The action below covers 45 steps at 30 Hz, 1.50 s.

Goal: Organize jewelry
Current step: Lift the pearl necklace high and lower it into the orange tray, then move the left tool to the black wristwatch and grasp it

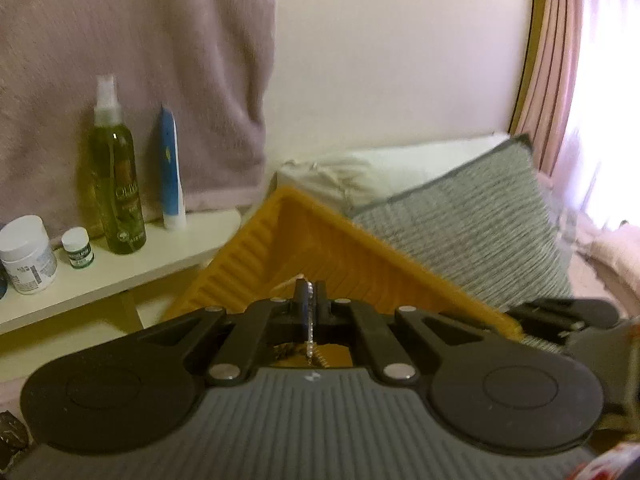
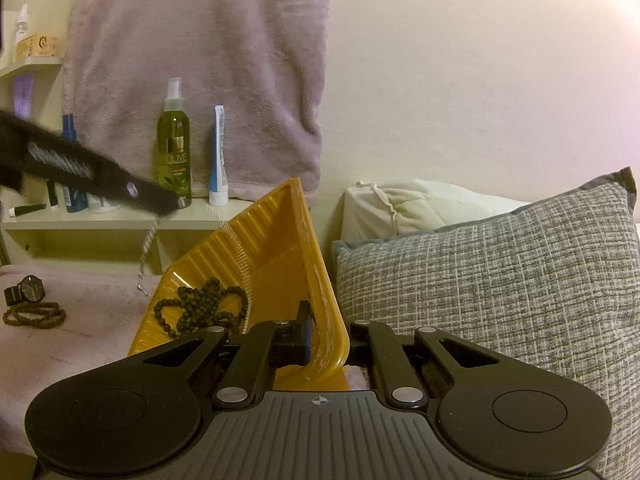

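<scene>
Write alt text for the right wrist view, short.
The right gripper is shut on the rim of a tilted yellow tray holding dark bead strands. From the left, the left gripper dangles a thin silver chain beside the tray. A watch and brown beads lie on the pink blanket; a grey pillow sits right.

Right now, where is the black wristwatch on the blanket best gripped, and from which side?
Probably the wristwatch by its band, from above: it sticks out left of the dial as a narrow strip the jaws could span, while the dial looks wider.
</scene>
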Each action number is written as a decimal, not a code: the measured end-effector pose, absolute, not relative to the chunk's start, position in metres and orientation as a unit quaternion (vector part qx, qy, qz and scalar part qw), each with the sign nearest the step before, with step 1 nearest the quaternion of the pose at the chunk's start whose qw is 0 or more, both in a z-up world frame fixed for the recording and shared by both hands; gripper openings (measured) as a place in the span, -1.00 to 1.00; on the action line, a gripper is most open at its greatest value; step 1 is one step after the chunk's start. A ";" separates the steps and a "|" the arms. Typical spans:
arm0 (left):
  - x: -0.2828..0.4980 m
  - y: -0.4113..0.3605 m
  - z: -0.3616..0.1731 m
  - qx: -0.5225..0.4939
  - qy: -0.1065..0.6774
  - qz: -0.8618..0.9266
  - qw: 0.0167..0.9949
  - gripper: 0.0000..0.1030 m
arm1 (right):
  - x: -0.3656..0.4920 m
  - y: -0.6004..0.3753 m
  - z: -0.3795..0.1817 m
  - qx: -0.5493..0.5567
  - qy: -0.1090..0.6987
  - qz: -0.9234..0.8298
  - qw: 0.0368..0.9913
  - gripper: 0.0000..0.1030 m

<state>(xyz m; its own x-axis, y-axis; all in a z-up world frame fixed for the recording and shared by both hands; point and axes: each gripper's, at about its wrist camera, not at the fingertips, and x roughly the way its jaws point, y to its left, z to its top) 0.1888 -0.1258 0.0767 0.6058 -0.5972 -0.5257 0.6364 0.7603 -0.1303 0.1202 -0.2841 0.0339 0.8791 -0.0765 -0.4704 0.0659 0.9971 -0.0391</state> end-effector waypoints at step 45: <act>0.166 0.076 0.010 0.031 0.290 -0.014 0.956 -0.07 | 0.122 -0.286 0.031 -0.007 0.251 -0.040 0.967 -0.84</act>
